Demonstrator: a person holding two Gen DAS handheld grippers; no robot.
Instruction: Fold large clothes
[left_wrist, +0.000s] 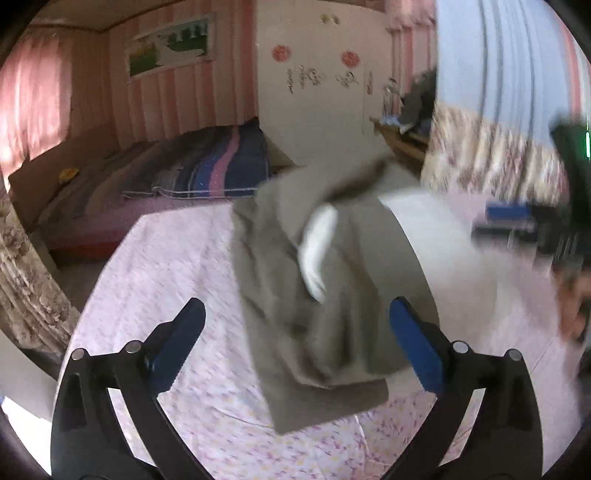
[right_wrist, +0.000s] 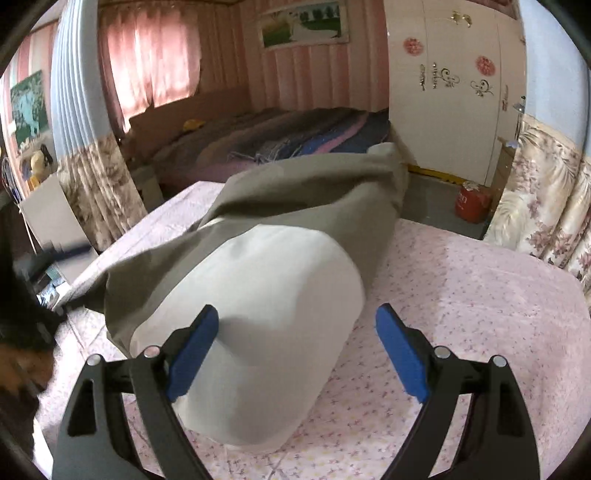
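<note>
2 grippers spread wide, nothing pinched: left gripper (left_wrist: 297, 332) over the near end of the grey-and-white garment (left_wrist: 325, 266), right gripper (right_wrist: 297, 345) just above its white panel (right_wrist: 258, 314). Lying bunched and rumpled on the pink floral sheet (right_wrist: 461, 295), not flat, no clean fold showing. Judged barely begun, with spreading, smoothing and every fold left.

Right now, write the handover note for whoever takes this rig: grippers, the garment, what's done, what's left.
Left gripper: open, holding nothing, over the garment's grey end.
Right gripper: open, holding nothing, over its white part.
Grey-and-white garment: bunched and rumpled on the pink floral sheet, not laid flat.
Done: no neat fold visible.
Left: spread it flat, then fold; probably start by gripping corners.
</note>
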